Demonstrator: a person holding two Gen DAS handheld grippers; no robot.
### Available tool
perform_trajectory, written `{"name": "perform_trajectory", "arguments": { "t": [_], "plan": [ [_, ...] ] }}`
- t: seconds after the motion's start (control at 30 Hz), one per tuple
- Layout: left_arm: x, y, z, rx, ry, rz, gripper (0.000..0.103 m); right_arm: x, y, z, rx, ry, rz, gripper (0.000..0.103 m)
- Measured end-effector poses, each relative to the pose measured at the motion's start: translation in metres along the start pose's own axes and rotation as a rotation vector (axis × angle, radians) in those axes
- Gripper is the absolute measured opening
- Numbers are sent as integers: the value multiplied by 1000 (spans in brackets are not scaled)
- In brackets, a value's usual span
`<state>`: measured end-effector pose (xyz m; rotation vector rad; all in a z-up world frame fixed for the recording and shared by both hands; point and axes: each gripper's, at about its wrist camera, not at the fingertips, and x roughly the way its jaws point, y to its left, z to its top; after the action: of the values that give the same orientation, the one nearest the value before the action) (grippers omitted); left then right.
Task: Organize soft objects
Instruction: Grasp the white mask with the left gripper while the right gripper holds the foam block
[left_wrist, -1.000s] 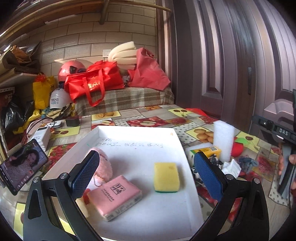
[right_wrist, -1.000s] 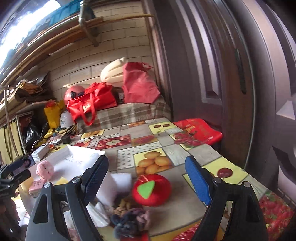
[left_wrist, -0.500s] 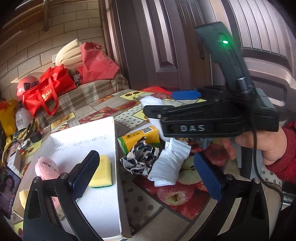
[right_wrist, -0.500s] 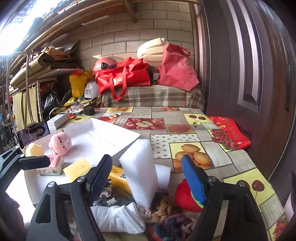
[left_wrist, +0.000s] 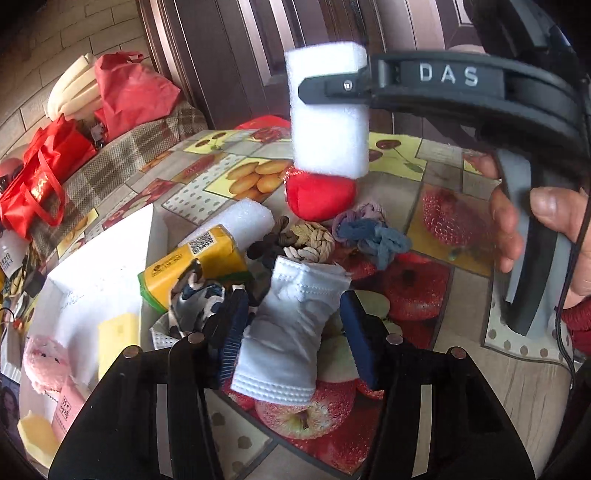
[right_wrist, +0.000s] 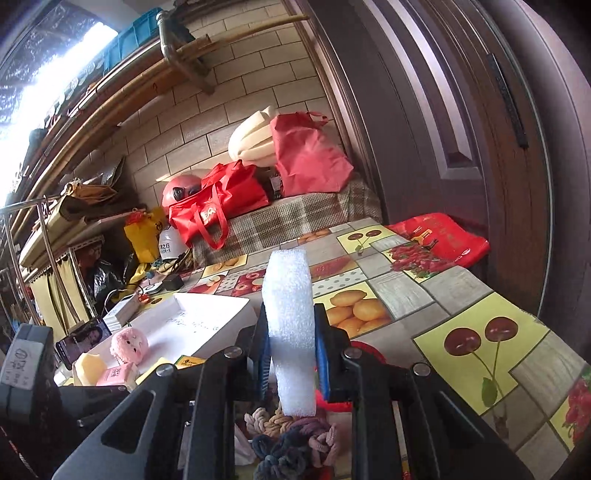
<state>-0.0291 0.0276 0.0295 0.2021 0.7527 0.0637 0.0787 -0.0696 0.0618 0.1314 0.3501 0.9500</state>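
My right gripper (right_wrist: 291, 354) is shut on a white foam block (right_wrist: 290, 314) and holds it upright above the table; the block (left_wrist: 328, 110) also shows in the left wrist view, lifted over a red plush apple (left_wrist: 319, 197). My left gripper (left_wrist: 291, 332) is open, its fingers on either side of a white face mask (left_wrist: 291, 332) on the table. A white tray (left_wrist: 99, 280) to the left holds a yellow sponge (left_wrist: 118, 339), a pink plush toy (left_wrist: 46, 363) and a pink packet (left_wrist: 68, 410).
Around the mask lie a yellow carton (left_wrist: 195, 262), a patterned cloth (left_wrist: 195, 299), a second foam piece (left_wrist: 240, 219), a rope knot (left_wrist: 308, 240) and hair ties (left_wrist: 373, 232). Red bags (right_wrist: 221, 203) sit on a bench behind. A phone (right_wrist: 83, 339) stands left of the tray.
My right gripper closed on the foam block and lifted it off the table. My left gripper swung from the tray to the pile and came down around the face mask.
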Motion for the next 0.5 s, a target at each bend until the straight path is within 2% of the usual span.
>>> {"name": "perform_trajectory", "arguments": {
  "t": [0.07, 0.1, 0.2, 0.27, 0.3, 0.33, 0.43, 0.5],
  "plan": [
    [11, -7, 0, 32, 54, 4, 52, 2, -1, 1, 6, 1, 11, 19],
    [11, -9, 0, 37, 54, 6, 52, 2, 0, 1, 6, 1, 14, 19],
    [13, -2, -1, -41, 78, -100, 52, 0, 1, 1, 5, -8, 29, 19],
    [14, 0, -1, -64, 84, -117, 52, 0, 0, 1, 10, -11, 32, 20],
    [14, 0, -1, -66, 84, -117, 48, 0, -1, 1, 16, -12, 33, 20],
    [14, 0, -1, -66, 80, -119, 37, -1, -2, 1, 22, -14, 34, 20],
    [8, -2, 0, -55, 50, -81, 37, -4, -4, 1, 36, -32, 36, 19],
    [-4, -3, 0, -52, -8, -58, 37, -10, -4, 0, 33, -59, 34, 19]
  ]
}}
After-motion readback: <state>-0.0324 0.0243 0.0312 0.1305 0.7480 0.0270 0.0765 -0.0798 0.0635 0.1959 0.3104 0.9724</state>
